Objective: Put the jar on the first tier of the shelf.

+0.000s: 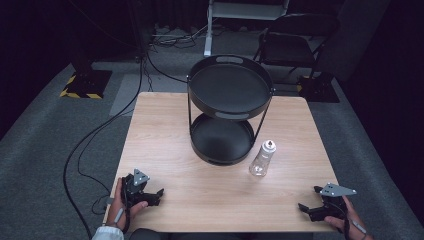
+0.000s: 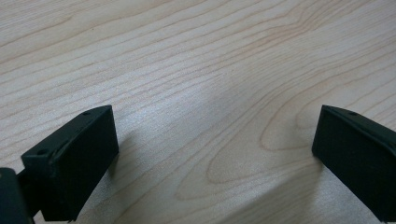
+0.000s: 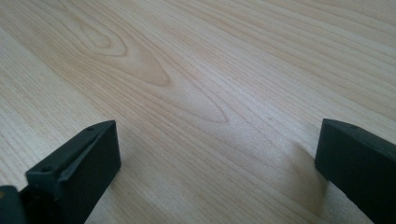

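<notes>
Nothing looks begun: we rest left gripper (image 1: pixel 161 192) and right gripper (image 1: pixel 301 206) wide open, empty, on the counter (image 1: pixel 165 150), bottle (image 1: pixel 263 158) untouched beside the tiered tray (image 1: pixel 227 107).

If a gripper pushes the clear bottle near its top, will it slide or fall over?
The clear bottle stands upright on the wooden table, tall over a small base, so a high push would probably tip it. It looks empty, hence likely light and easy to knock. Once down, its round body may roll. Its smooth clear wall could be slippery between the jaws.
</notes>
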